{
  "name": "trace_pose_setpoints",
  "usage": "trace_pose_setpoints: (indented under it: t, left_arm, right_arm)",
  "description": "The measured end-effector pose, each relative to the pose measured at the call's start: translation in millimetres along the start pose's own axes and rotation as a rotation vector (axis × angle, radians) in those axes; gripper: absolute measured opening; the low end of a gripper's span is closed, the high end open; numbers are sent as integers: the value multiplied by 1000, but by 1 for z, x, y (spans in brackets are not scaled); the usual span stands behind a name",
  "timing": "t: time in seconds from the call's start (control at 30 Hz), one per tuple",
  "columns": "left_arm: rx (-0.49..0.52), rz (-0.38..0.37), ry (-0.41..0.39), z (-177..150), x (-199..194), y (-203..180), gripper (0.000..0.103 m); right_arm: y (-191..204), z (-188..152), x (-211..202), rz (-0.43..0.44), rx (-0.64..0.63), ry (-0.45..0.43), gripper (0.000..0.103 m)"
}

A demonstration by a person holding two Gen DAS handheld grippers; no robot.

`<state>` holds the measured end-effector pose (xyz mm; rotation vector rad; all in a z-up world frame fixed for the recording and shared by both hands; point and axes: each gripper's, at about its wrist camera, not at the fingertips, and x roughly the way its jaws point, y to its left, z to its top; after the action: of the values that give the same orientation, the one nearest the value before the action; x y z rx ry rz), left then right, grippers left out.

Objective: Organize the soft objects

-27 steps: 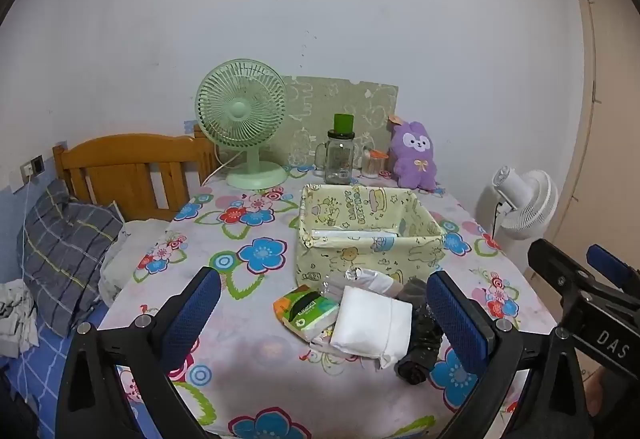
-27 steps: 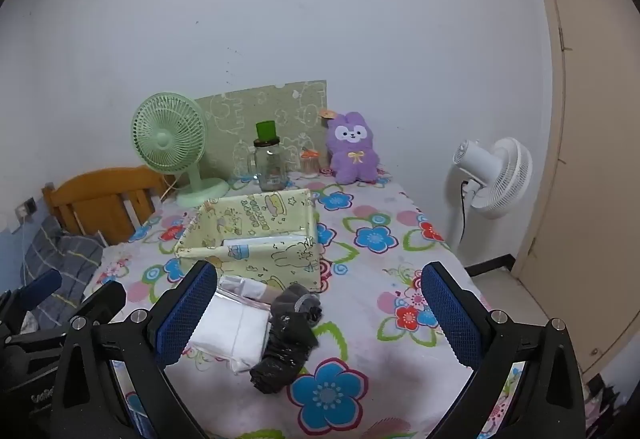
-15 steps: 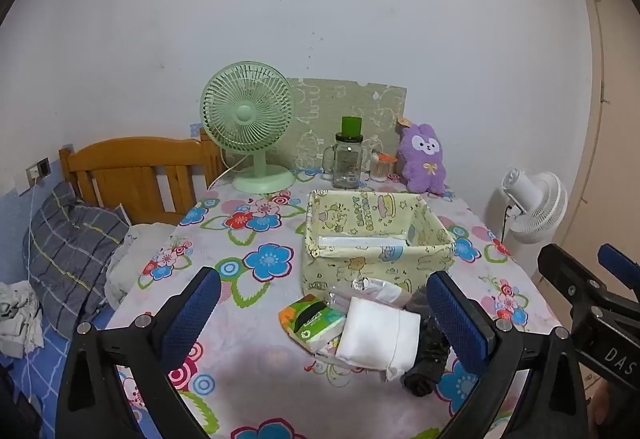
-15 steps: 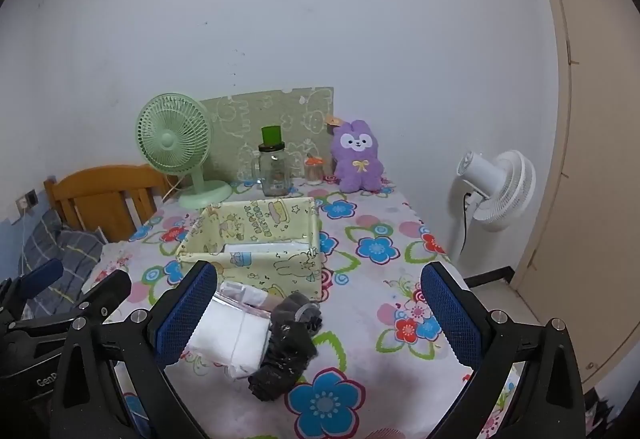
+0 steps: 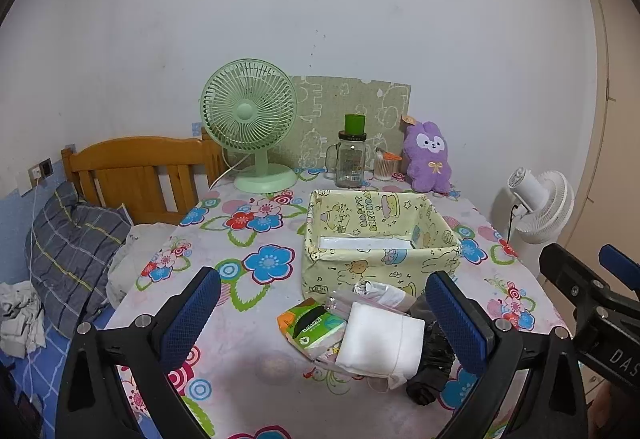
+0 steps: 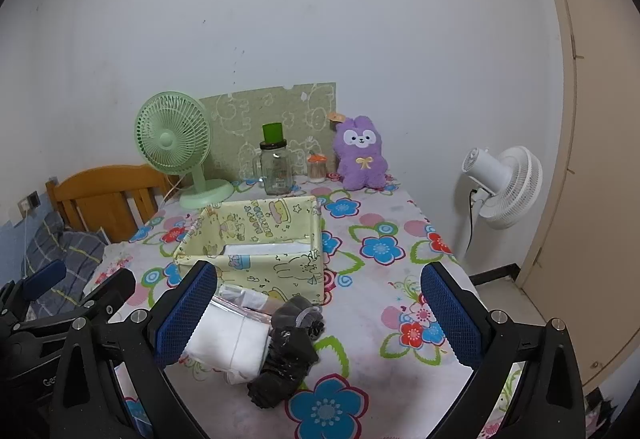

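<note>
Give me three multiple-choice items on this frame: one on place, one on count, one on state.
1. Where does the folded white cloth lie?
A. inside the yellow fabric bin
B. on the tablecloth in front of the yellow fabric bin
C. beside the purple plush

2. How many fans show?
A. one
B. two
C. three

3. How do the left gripper and the right gripper stand?
A. both open, holding nothing
B. left shut on the cloth
C. both shut

Key: 1 B, the cloth sits on the near side of the bin; 2 B, a green desk fan and a white floor fan; 3 A, wide gaps between the pads.
</note>
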<state>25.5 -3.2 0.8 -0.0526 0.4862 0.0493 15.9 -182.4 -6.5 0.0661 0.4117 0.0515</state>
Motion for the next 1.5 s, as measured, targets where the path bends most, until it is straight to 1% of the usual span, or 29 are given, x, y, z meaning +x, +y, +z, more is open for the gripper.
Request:
trace_pose_setpoints:
  t: [0.3,0.5,0.6,0.73,0.97,1.5]
  left_arm:
    - [9,-1,-8,-1,0,0,102]
    - [37,-11,-12,-3,-2,-9,103]
    - [19,2,-9,-2,-2,-8,103]
    - [9,1,-3,-2,0,-8,103]
    - [7,11,6,-3,2,-10,102]
    - [8,10,5,-2,3,-9,102]
  right_arm:
    - [-3,1,0,13,12,-6,103]
    - [-2,3,1,15,5,-4,103]
    - [-2,4,2,18,8,-2,103]
    - [-2,4,2,18,13,-4,103]
    - [2,3,1,10,5,-6,103]
    - [5,3,-2,20,10,-7,103]
